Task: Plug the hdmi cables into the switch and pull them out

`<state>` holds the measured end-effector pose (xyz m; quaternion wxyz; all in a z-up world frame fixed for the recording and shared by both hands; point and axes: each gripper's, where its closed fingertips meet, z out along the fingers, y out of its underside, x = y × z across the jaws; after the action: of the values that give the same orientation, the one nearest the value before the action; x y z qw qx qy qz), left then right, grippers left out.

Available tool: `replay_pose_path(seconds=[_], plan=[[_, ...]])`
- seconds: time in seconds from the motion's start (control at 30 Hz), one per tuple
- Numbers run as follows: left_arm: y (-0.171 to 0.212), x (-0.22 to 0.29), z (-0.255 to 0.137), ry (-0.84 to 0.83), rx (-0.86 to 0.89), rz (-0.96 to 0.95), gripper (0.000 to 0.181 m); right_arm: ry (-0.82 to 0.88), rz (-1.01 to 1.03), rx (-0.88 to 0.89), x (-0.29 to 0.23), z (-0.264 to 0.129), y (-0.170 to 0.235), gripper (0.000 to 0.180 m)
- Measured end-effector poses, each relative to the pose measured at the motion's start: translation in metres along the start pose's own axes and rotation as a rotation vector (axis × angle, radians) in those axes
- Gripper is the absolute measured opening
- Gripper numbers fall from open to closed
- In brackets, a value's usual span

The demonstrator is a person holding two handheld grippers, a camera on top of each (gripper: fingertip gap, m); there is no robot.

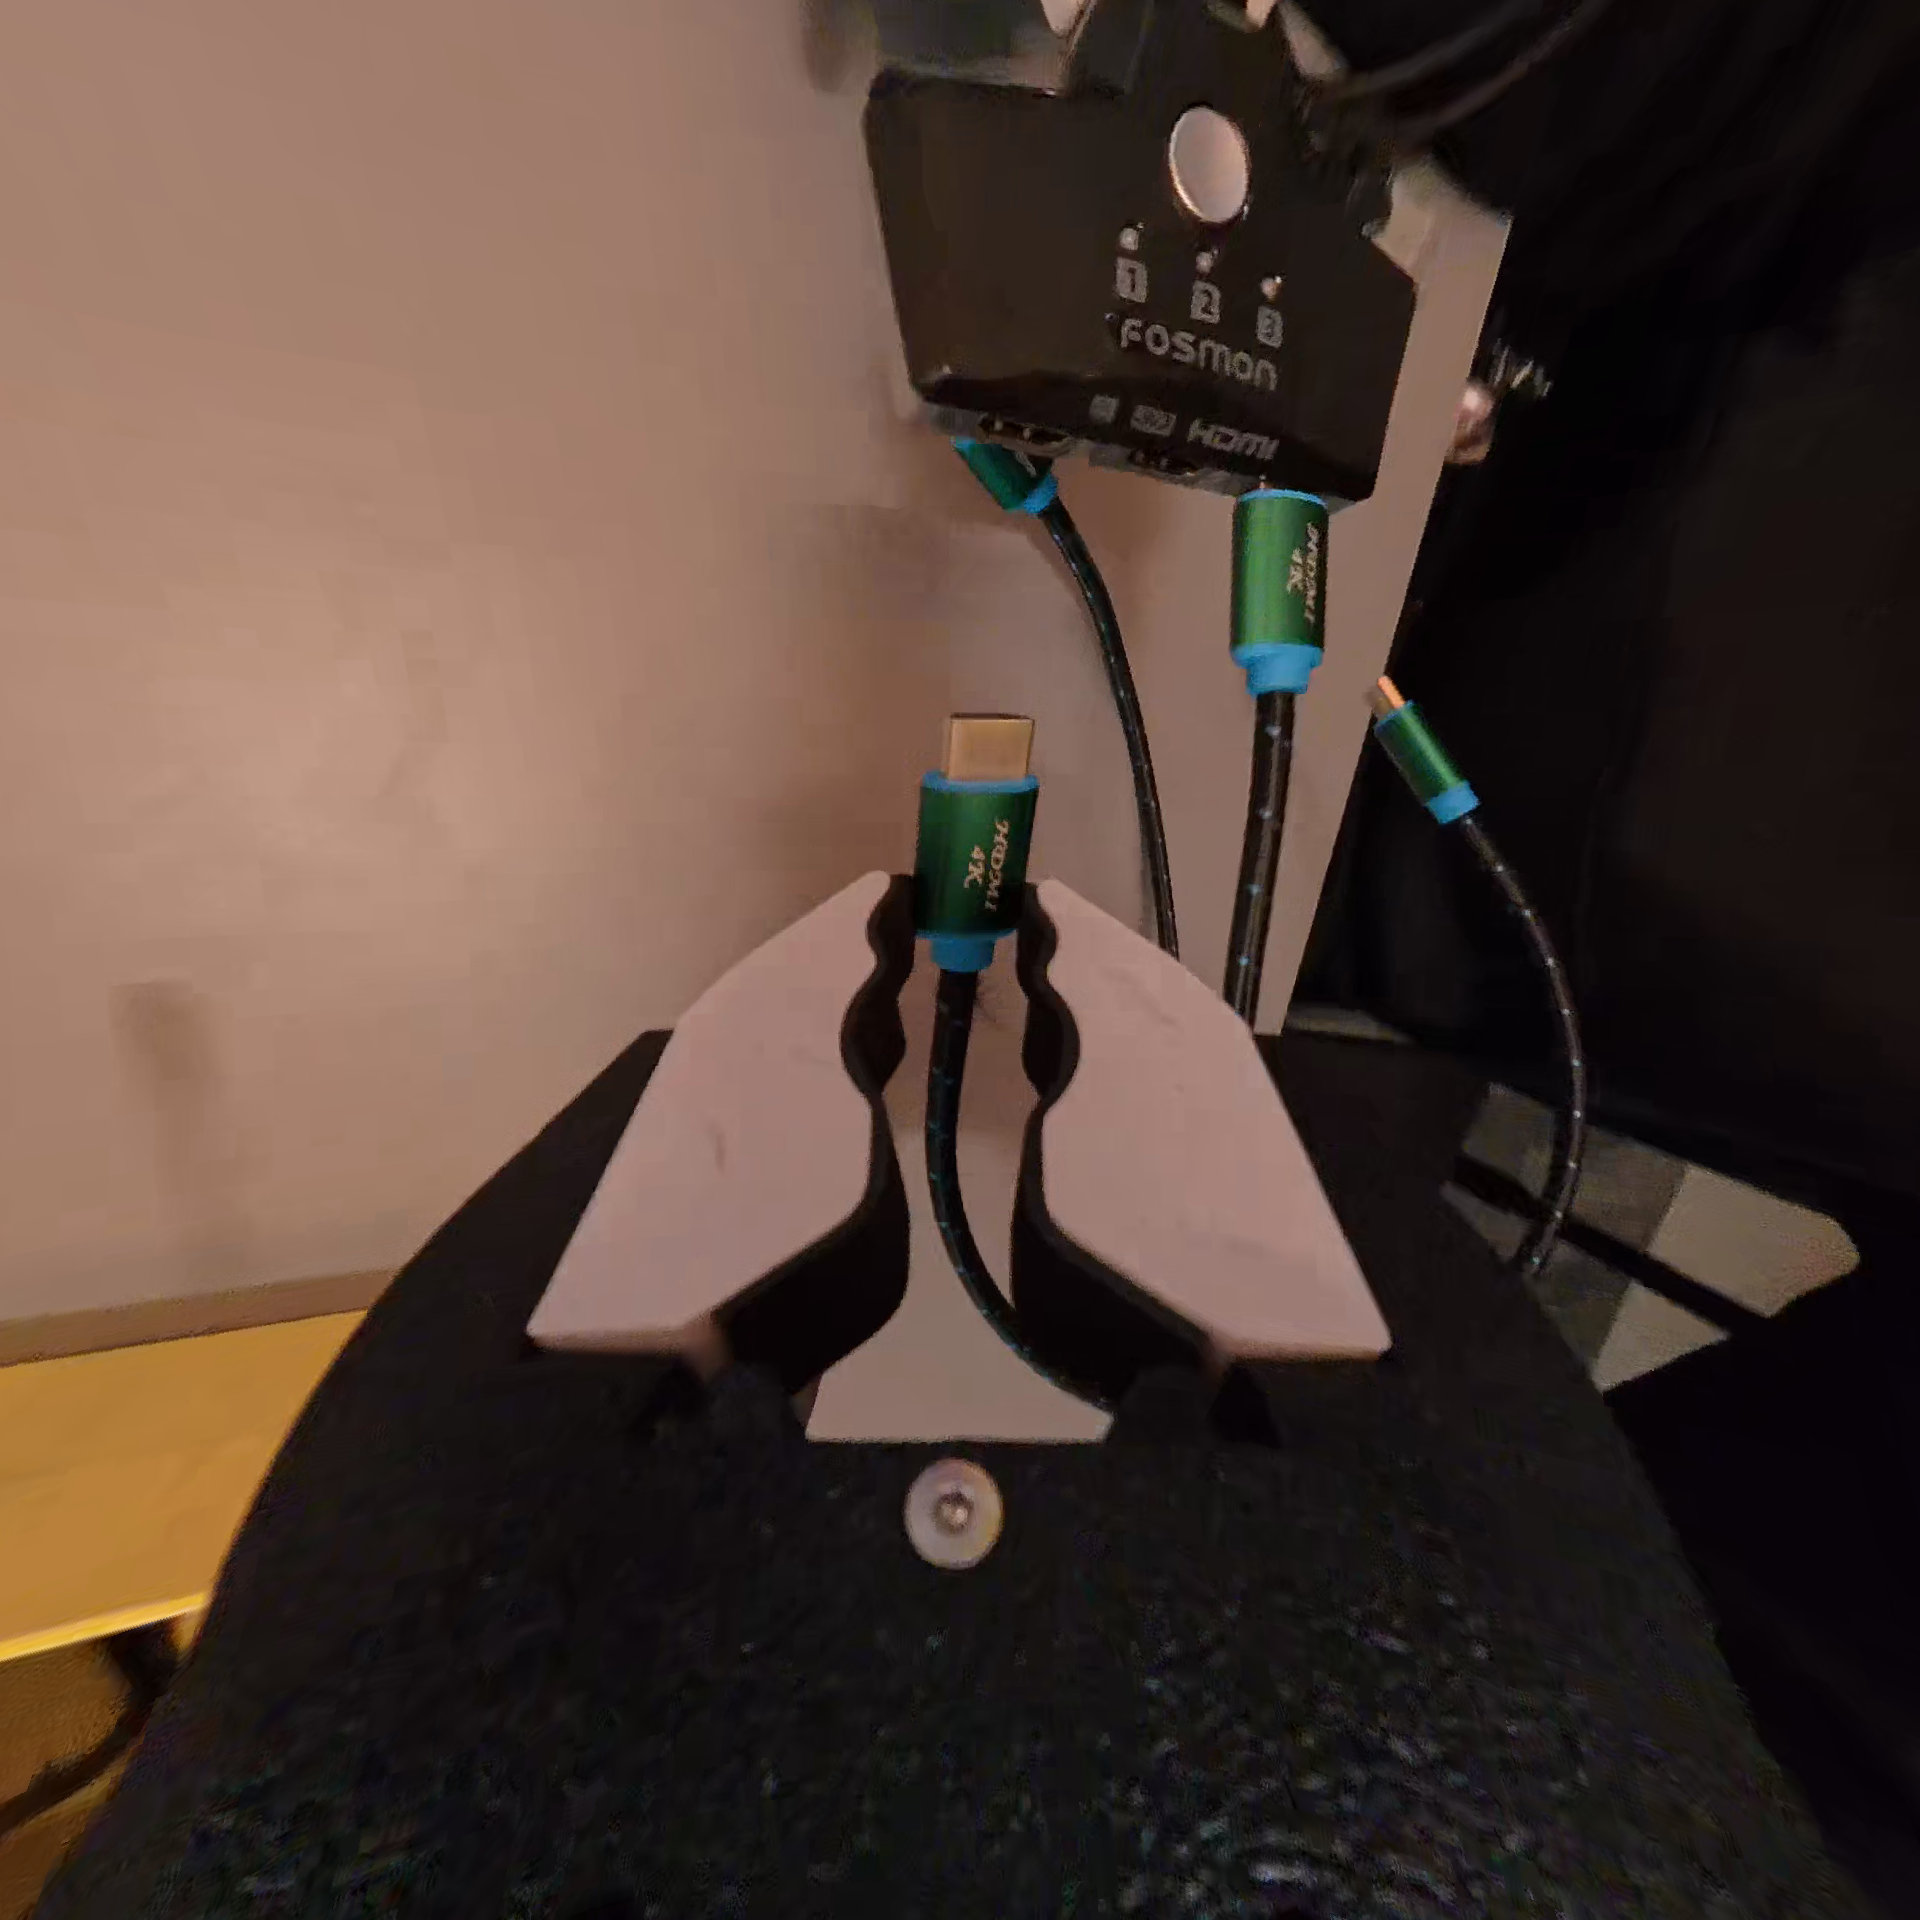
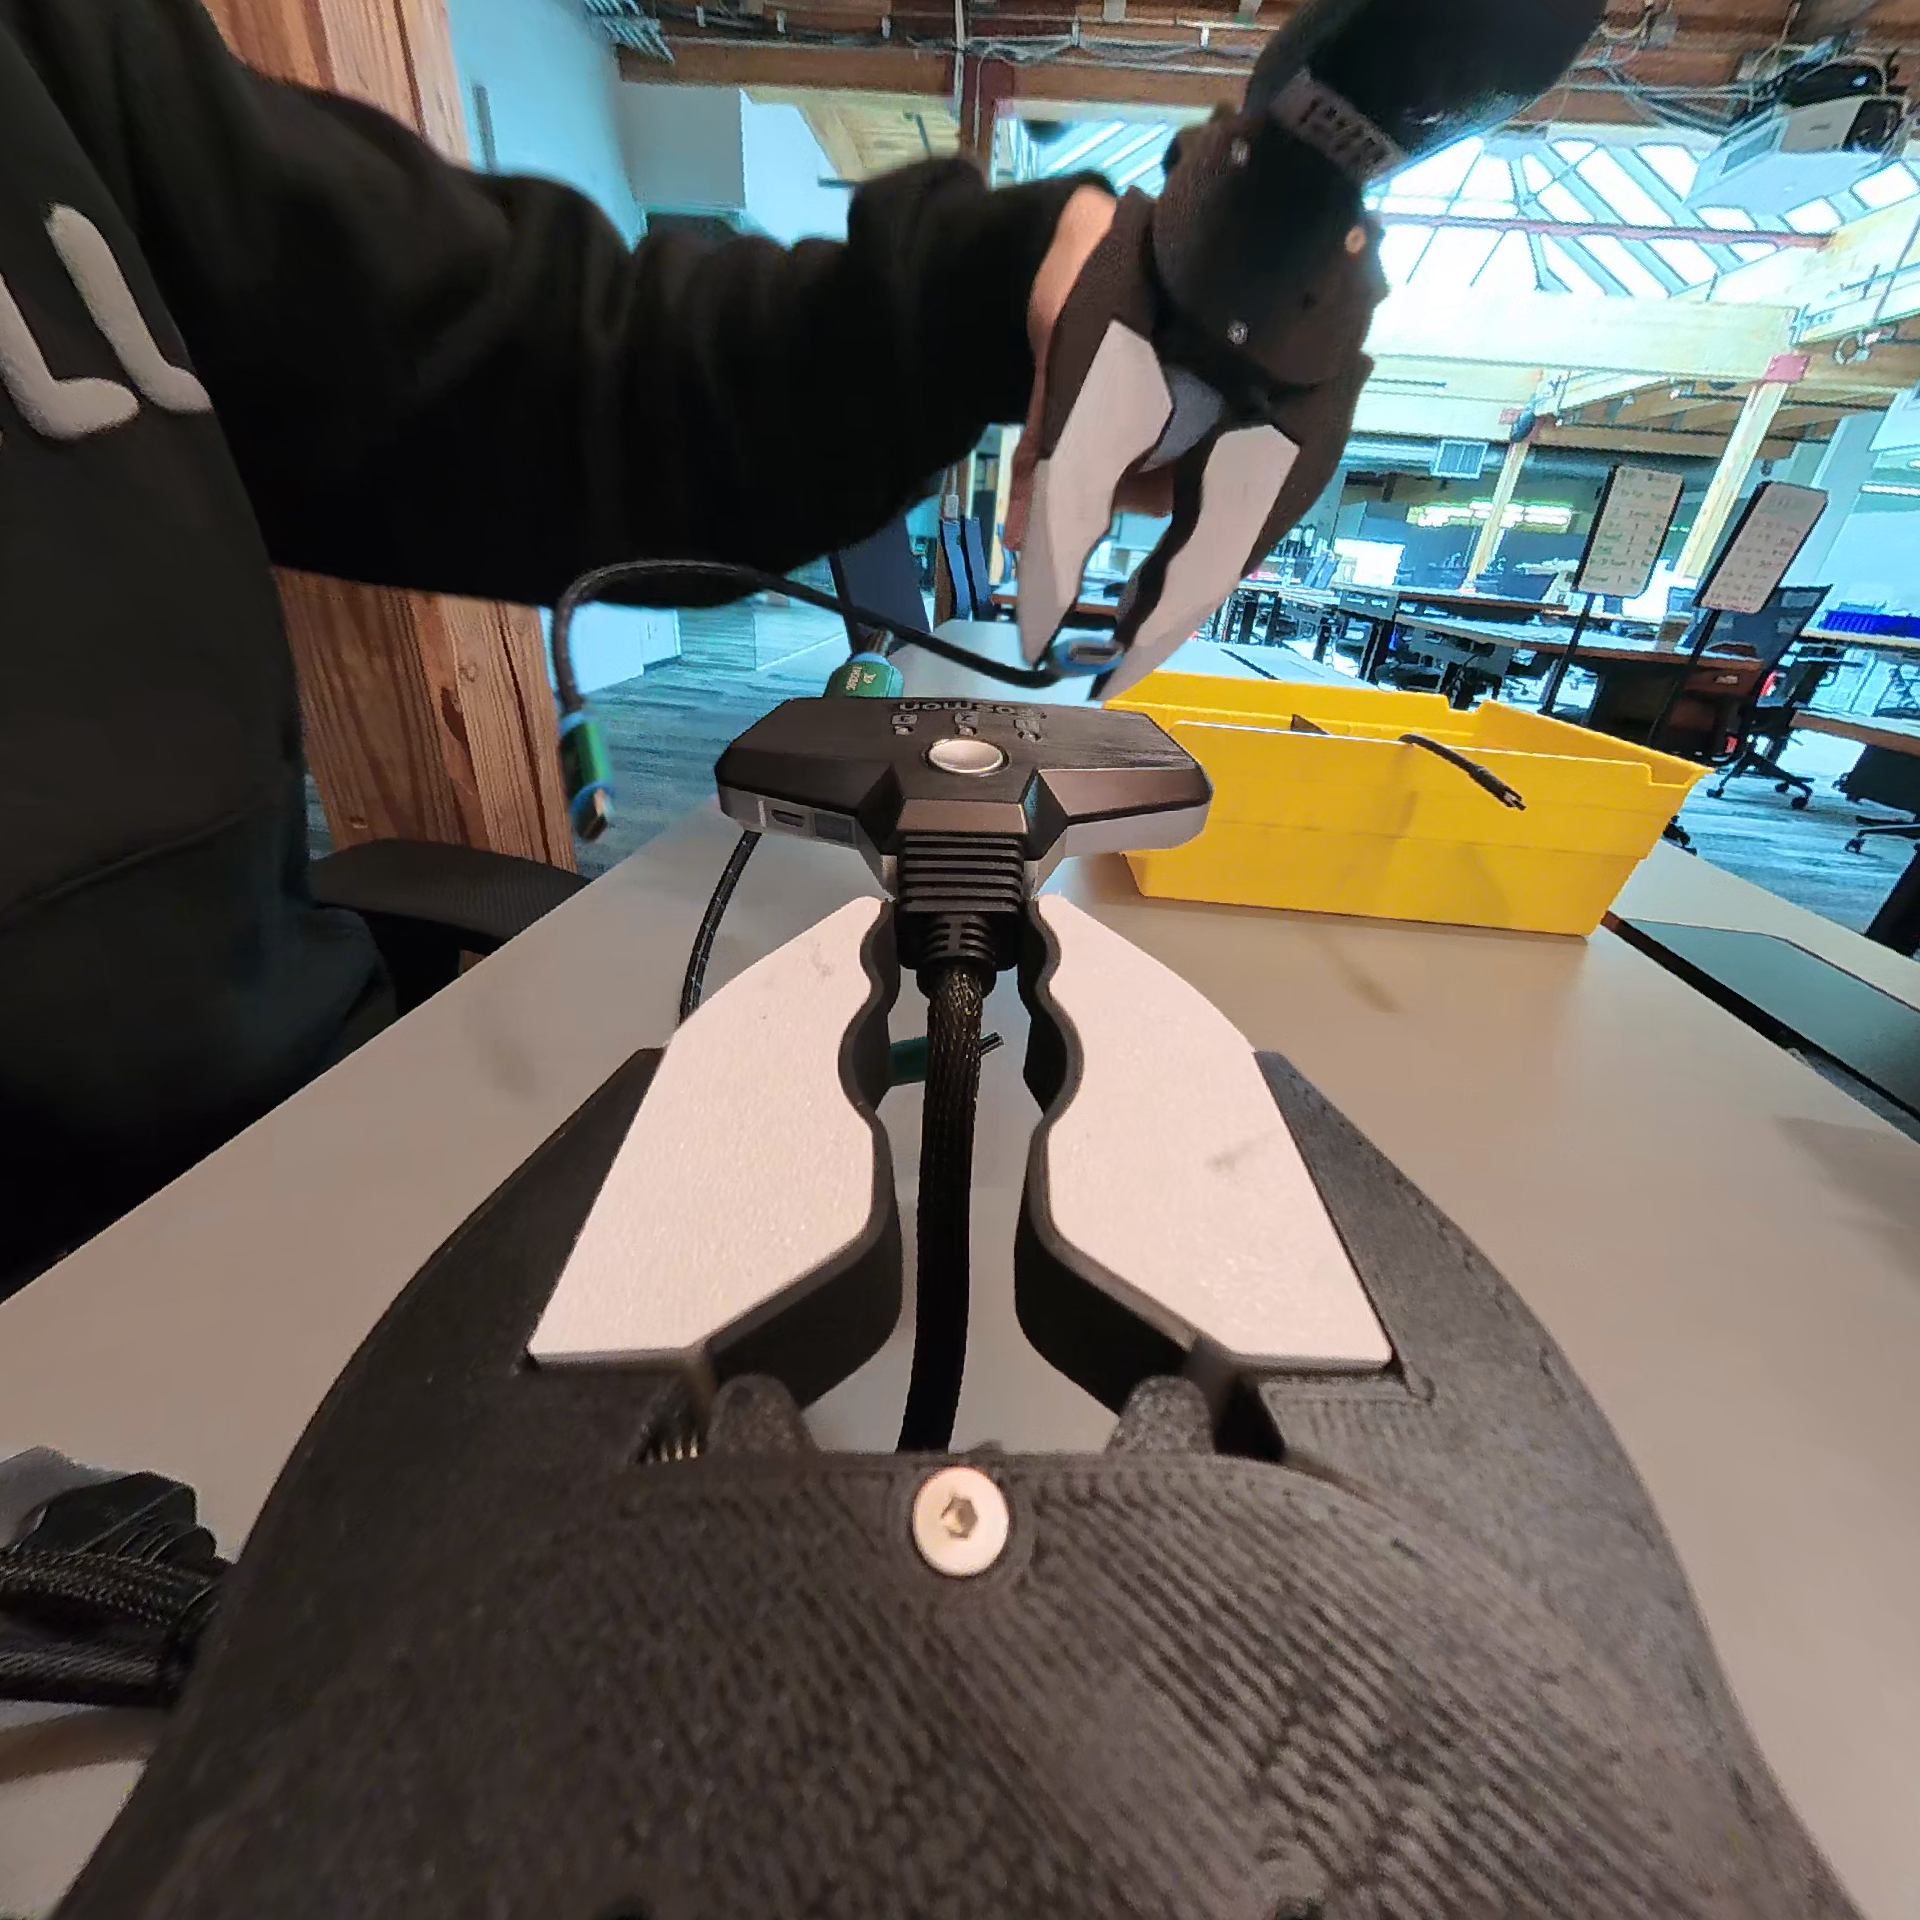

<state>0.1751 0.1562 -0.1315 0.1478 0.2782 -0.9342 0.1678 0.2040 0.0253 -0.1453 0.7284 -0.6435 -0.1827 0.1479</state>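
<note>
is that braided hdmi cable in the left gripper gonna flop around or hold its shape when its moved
Likely semi-stiff: behind the green plug held in the left gripper, the braided cable holds a smooth curve rather than hanging limp. The rigid-looking plug should stay aligned, though the cable may tug sideways.

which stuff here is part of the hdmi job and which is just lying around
In use: switch; plug in the left gripper; two plugged cables; loose plug; right gripper on the switch's cable collar.

Lying about: yellow bin; thin black lead inside it.

Grey tabletop point(image 2: 1455, 1091), timber post point(image 2: 416, 675), skylights point(image 2: 1558, 197) – bright open office, desks point(image 2: 1507, 623), chairs point(image 2: 1777, 717) behind
</note>
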Motion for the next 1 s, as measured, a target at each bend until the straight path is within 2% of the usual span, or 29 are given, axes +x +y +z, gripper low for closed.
replay_pose_path(seconds=[0.1,0.27,0.6,1.0], plan=[[-0.007,0.005,0.013,0.019,-0.136,0.015,0.020,-0.001,-0.007,-0.007,-0.001,0.001,0.001,0.022],[-0.023,0.007,0.019,0.041,-0.229,0.049,0.019,-0.009,-0.009,-0.040,-0.002,0.004,0.005,0.022],[-0.020,0.002,0.019,0.021,-0.339,0.016,0.019,-0.003,-0.028,-0.066,-0.001,0.009,0.008,0.022],[-0.015,0.001,0.029,0.004,-0.385,0.009,0.018,0.008,-0.054,-0.088,-0.001,0.011,0.009,0.022]])
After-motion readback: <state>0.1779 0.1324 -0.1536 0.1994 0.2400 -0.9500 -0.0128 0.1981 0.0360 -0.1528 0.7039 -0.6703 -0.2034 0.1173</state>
